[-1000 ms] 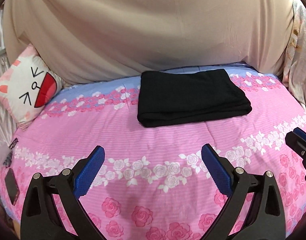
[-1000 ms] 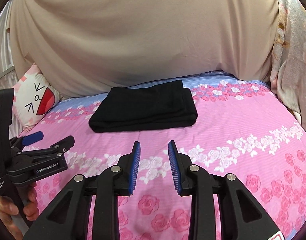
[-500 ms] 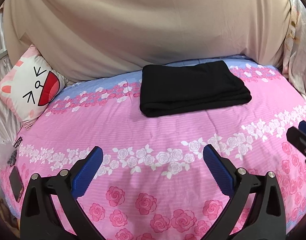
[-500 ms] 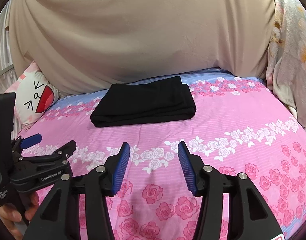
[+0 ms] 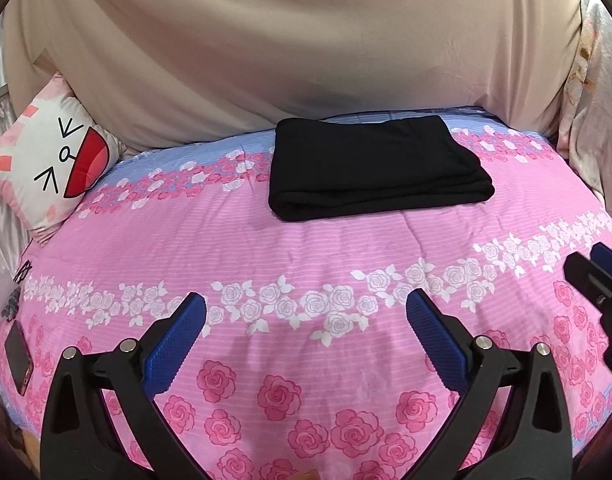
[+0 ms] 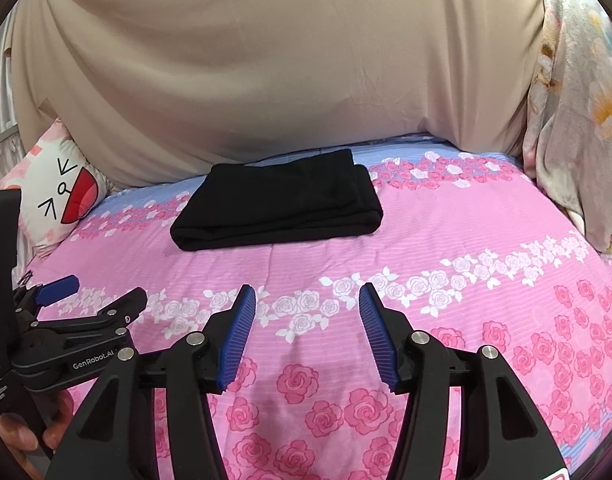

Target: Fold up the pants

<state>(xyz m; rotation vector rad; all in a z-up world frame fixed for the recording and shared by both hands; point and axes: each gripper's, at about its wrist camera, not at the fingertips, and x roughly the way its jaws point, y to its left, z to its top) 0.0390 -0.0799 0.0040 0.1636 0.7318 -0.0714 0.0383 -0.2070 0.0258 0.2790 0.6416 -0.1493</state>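
The black pants [image 5: 375, 168] lie folded into a neat rectangle at the far side of the pink floral bed [image 5: 306, 264], close to the beige sheet at the back. They also show in the right wrist view [image 6: 280, 202]. My left gripper [image 5: 306, 312] is open and empty, held above the near part of the bed, well short of the pants. My right gripper [image 6: 307, 300] is open and empty, also over the near part of the bed. The left gripper shows at the left edge of the right wrist view [image 6: 94, 298].
A cat-face cushion [image 5: 50, 164] leans at the back left. A dark phone [image 5: 18, 358] lies at the bed's left edge. A beige sheet [image 5: 306, 52] hangs behind the bed. A floral blanket [image 6: 577, 120] hangs at the right.
My right gripper's jaws have opened from nearly shut to wide apart. Both grippers have drawn back from the folded pants, which have not moved.
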